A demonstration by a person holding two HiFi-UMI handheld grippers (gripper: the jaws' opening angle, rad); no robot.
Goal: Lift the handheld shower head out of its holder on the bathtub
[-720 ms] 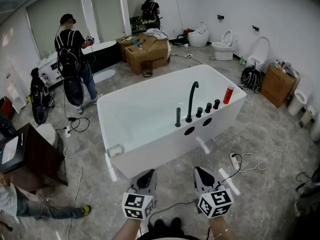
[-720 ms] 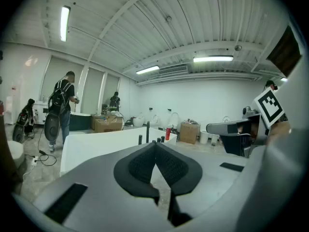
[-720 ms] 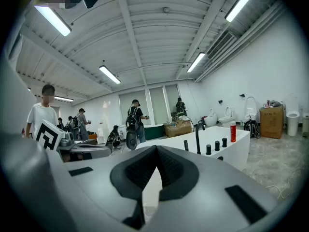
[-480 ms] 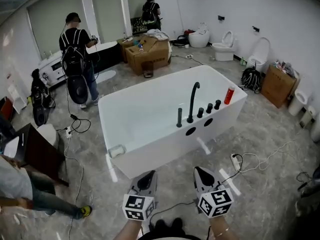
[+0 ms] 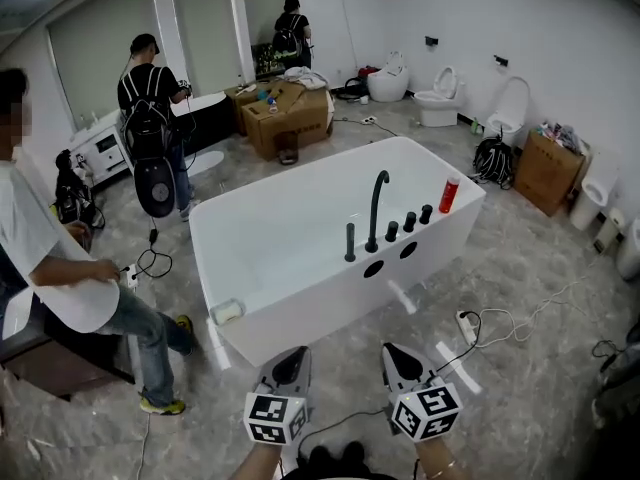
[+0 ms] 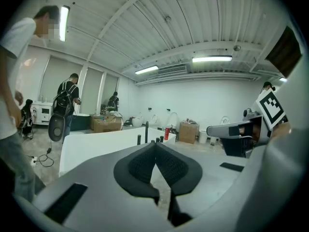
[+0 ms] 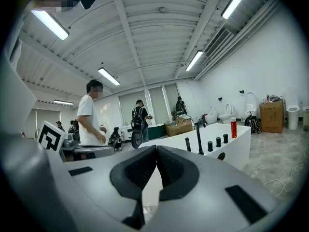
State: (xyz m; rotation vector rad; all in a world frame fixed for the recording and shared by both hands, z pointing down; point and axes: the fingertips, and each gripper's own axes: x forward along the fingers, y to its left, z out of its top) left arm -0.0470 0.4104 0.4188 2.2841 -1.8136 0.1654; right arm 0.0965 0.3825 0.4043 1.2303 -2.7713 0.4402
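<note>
Two tongs are held low in front of the person, and both are pressed together with nothing in them. The left tongs (image 5: pixel 294 356) and the right tongs (image 5: pixel 391 354) sit side by side, well apart from the bathtub (image 5: pixel 290 190). I think they are held like this because the person is only facing the tub and has not begun to reach.

The shower head (image 5: pixel 349 241) is the short black stick standing up on the near rim of the tub, and it looks to be in its holder. It is just beside the tall bent tap (image 5: pixel 375 208). Three black knobs (image 5: pixel 409 222) come after that, then a red bottle (image 5: pixel 450 195). I think it stands upright so it can be pulled straight up.

The tap is close, so the tongs may bump it. On the floor near the tongs lie a white plug strip (image 5: pixel 466 322) and a black wire (image 5: pixel 345 420). A person in a white shirt (image 5: pixel 45 258) stands to the left, near the tub's corner.
</note>
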